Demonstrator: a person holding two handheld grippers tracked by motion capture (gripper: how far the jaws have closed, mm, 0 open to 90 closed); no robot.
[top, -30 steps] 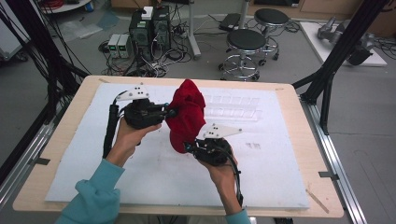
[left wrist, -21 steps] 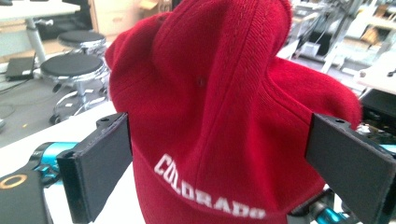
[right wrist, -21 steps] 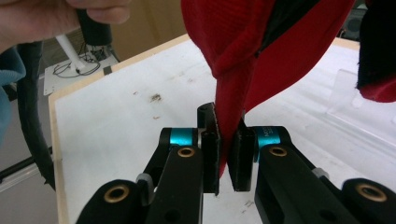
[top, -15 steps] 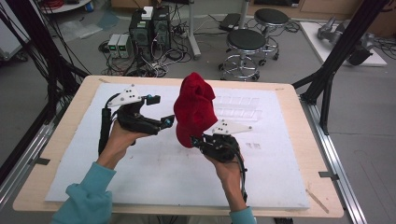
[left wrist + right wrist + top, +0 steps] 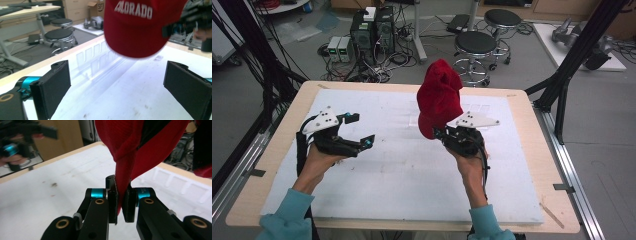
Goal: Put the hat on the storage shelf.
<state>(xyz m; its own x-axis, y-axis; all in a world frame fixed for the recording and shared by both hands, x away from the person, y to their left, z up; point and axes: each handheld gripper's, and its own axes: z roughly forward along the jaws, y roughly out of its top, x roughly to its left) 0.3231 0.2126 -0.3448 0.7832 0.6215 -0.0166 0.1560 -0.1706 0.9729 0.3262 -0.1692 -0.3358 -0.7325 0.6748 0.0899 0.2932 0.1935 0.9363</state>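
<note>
right gripper jaws pinching red cap (lettered COLORADO) aloft | left gripper jaws spread, empty

Red cap is matt woven cloth, white stitched lettering; right gripper matt black plastic with glossy blue metal collars, brass-look rivets; left gripper pads dull, foam-like; table pale wood rim, white scuffed sheet.
</note>
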